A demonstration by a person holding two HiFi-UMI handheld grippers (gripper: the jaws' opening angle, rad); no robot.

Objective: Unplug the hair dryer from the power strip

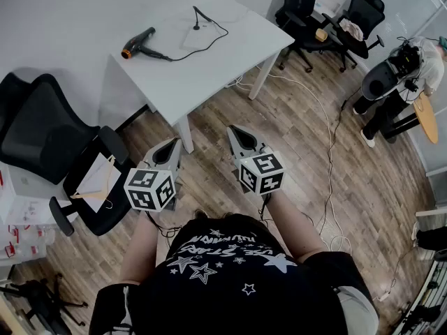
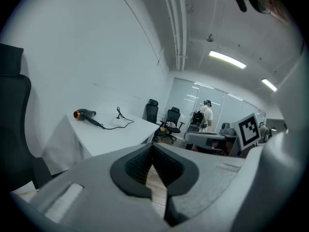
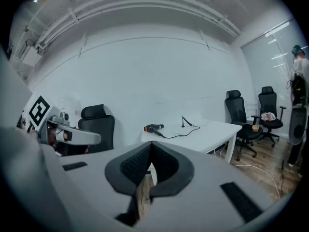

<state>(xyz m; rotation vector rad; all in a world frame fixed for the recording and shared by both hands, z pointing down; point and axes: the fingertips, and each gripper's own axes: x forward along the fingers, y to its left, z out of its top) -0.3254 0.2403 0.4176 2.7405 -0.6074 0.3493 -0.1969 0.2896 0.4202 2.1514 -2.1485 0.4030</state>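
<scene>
At far left a black chair (image 1: 38, 128) stands against the wall, and a second chair (image 1: 98, 187) beside it carries papers and a hanger. The left gripper (image 1: 171, 145) hangs over the wood floor (image 1: 209, 152) just in front of the worktop's near corner leg (image 1: 184, 134). Its jaws are clenched tip to tip, with nothing between them.

The white worktop (image 1: 230, 54) sits with its back edge at the wall. The hair dryer (image 1: 137, 45) lies near its far left corner, close to the left edge, with its orange end toward that edge. Its cord (image 1: 206, 42) loops rightward across the top to a black plug (image 1: 198, 17) standing near the back edge. The power strip can't be made out against the white surface. The front half of the worktop is bare.

The right gripper (image 1: 235, 131) is level with the left and just beside it. Its jaws are also clenched on nothing. Both grippers are well apart from the dryer, with only open floor between them and the worktop's front edge.

Further right a white cable (image 1: 328, 128) trails across the floor. Two office chairs (image 1: 302, 7) stand past the worktop's right end, and a person (image 1: 391, 93) stands at the far right.
</scene>
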